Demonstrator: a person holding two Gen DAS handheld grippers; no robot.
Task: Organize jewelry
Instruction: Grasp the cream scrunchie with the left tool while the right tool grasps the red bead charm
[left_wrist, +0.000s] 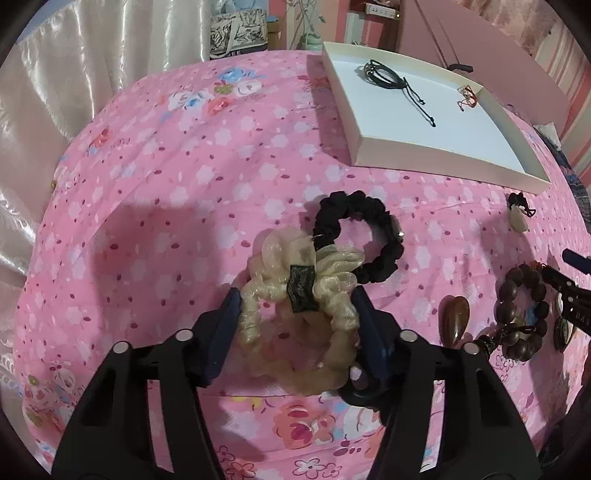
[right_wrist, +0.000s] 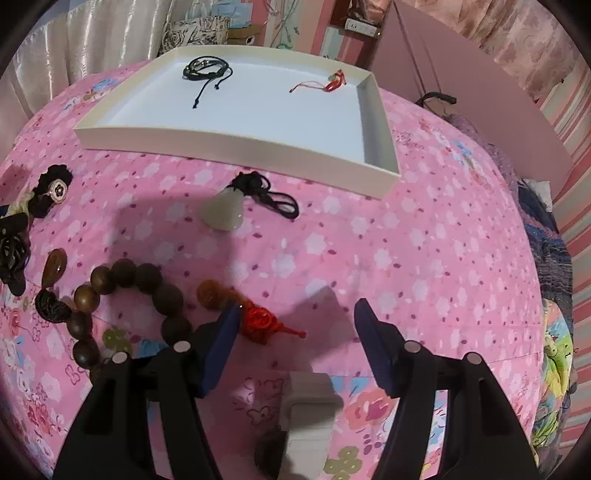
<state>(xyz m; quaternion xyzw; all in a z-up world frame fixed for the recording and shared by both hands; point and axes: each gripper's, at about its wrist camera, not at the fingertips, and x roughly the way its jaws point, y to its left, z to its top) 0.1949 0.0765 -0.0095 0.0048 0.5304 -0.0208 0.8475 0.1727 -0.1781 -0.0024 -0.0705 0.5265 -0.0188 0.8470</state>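
My left gripper (left_wrist: 296, 291) points down at the pink flowered bedspread, its blue pads pressing both sides of a cream scrunchie (left_wrist: 332, 314) with a black label. A black scrunchie (left_wrist: 384, 251) lies just beyond it, touching it. My right gripper (right_wrist: 297, 305) hovers open over bare cloth with nothing between its fingers. A red knotted charm (right_wrist: 258, 321) lies against its left finger. A white tray (right_wrist: 236, 147) at the back holds a black cord bracelet (right_wrist: 207, 68) and a small red charm (right_wrist: 334, 83).
A dark wooden bead bracelet (right_wrist: 140, 277), an amber pendant (right_wrist: 53, 271) and a pale jade pendant on black cord (right_wrist: 223, 212) lie between the grippers and the tray. A white strap-like object (right_wrist: 310, 406) lies under the right gripper. Curtains hang at the left, a pink headboard at the right.
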